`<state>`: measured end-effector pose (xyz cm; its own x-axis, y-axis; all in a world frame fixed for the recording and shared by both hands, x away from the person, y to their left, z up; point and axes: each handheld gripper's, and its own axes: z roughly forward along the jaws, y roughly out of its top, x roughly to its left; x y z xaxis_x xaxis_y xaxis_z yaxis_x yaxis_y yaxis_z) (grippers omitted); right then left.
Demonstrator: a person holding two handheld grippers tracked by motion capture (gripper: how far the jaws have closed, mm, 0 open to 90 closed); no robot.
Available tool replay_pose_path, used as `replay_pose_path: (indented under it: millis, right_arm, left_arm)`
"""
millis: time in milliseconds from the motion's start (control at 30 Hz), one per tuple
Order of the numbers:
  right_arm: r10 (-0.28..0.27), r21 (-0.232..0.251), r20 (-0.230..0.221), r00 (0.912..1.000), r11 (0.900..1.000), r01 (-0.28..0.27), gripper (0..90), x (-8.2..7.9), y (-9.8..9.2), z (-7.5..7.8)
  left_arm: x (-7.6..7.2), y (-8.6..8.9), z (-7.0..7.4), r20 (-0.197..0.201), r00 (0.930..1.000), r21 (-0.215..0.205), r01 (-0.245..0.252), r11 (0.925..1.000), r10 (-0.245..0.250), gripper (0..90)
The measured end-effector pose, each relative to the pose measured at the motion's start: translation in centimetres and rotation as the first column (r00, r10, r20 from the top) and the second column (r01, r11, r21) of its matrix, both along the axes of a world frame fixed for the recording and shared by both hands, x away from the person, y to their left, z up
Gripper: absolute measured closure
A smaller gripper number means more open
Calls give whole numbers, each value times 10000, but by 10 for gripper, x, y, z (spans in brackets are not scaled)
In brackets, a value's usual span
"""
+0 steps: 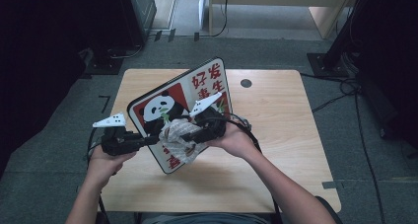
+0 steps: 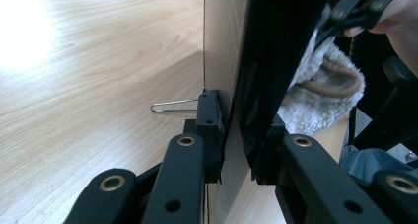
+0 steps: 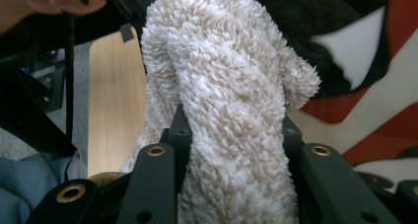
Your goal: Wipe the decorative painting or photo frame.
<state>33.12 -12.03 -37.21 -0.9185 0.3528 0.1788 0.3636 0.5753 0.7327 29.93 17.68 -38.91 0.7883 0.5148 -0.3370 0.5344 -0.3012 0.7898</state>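
Left gripper fingers pinch edge of panda board, tilted up above table. Right gripper fingers squeeze fluffy cloth against board's picture side. We think we're wiping. Next: rub cloth down, hold board steady.

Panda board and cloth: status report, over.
Left hand-held gripper shut on panda board edge, board tilted up off table. Right hand-held gripper shut on fluffy cloth, against board face. Nothing obstructing.
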Motion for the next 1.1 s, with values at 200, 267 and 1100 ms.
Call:
replay_pose_path:
  millis: [200,267,1100]
  right_arm:
    - [43,-204,7,10000,9998,-42,646,-3,0,-12]
    - [80,-100,122,9999,9999,-79,646,-5,-1,-16]
    - [148,-745,-428,9990,9971,-179,647,-18,-3,-79]
  left_arm:
    - [0,0,0,-2,10000,-23,-22,10000,22,786]
    - [0,0,0,14,10000,-5,-15,10000,15,786]
    - [1,1,0,-53,10000,-54,14,10000,-14,784]
